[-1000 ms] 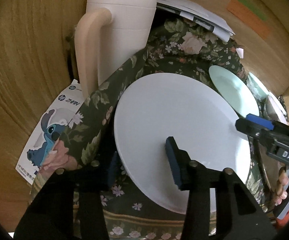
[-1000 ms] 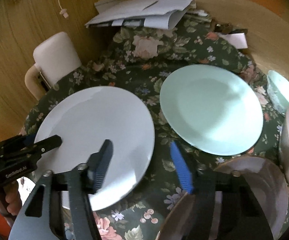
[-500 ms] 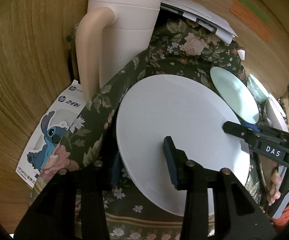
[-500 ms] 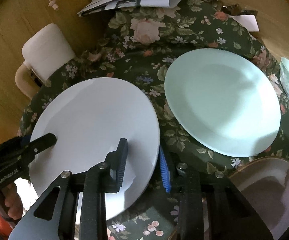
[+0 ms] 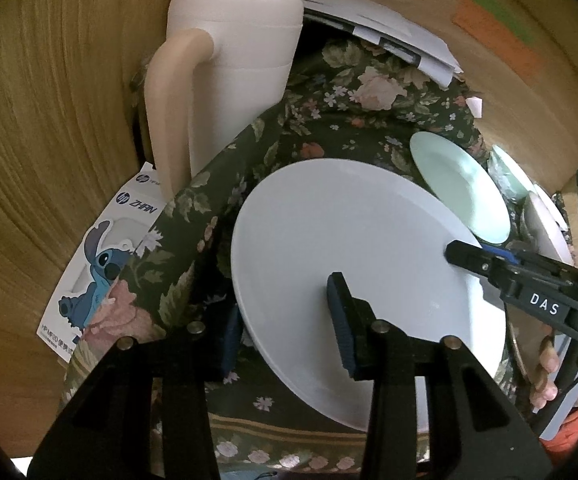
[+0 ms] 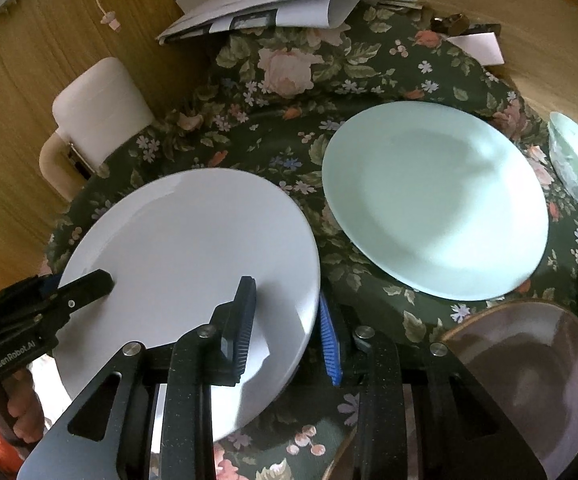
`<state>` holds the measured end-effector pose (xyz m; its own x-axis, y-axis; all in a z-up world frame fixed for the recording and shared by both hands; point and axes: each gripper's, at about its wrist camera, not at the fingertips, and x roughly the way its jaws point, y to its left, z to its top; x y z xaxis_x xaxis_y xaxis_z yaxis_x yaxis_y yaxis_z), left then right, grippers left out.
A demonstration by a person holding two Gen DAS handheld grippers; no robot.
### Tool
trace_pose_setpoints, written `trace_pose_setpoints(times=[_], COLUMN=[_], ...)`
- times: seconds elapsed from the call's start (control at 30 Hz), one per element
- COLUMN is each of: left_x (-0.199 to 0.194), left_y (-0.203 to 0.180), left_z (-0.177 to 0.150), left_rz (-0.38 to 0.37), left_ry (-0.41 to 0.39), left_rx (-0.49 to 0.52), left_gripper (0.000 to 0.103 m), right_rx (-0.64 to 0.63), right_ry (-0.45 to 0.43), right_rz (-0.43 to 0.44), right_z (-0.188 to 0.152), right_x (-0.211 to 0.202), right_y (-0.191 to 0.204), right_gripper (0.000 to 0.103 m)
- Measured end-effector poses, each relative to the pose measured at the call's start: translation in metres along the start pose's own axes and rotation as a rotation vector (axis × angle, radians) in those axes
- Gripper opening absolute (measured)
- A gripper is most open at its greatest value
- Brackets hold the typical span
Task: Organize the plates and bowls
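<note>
**White plate being picked up from both sides – grip notes**

The white plate [image 6: 193,256] sits toward the left edge of the floral tablecloth [image 6: 289,92], just beside the mint plate [image 6: 433,200], with the two rims near but apart. It looks like a two-handed lift is being set up, probably to stack it on the mint one.

Right gripper [image 6: 287,322]: half open, one finger over the plate's right rim, the other below or outside it. Contact can't be confirmed.

Left gripper [image 5: 285,320]: wide open, straddling the opposite rim, one pad [image 5: 339,320] above the face. Nothing is clamped yet.

For a clean lift, both rims should be seated deep between the pads before anything is squeezed, and the plate kept level. A thin glazed rim is probably slippery, so a slow, even close is advised. The tall cream jug [image 5: 229,80] at the cloth's far left corner should be given room.
</note>
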<state>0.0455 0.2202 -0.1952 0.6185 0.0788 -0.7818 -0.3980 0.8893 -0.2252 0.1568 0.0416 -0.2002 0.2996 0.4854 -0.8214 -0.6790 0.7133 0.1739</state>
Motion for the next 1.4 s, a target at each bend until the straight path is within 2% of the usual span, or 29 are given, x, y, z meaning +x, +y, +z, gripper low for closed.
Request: trace_pose_setpoints(times=[0.57,1.03,1.4], left_x=[-0.028,-0.050,-0.051], left_y=[-0.029,-0.078,-0.117], left_z=[0.001,-0.002,-0.011], left_rz=[-0.028,-0.064,-0.114], left_ry=[-0.063,-0.114,-0.110], left_rx=[0.045,0.116,0.164], left_gripper=[0.040,0.040,0.040], right_rx=[0.026,0.068,0.113], right_ry=[-0.111,-0.200,-0.234], right_rz=[-0.018,-0.051,-0.097], right_z=[-0.014,-0.028,-0.050], right_x=[-0.049,-0.096,-0.127], right_y=[-0.011,-0.038,-0.063], right_gripper=[0.028,0.028,0.028])
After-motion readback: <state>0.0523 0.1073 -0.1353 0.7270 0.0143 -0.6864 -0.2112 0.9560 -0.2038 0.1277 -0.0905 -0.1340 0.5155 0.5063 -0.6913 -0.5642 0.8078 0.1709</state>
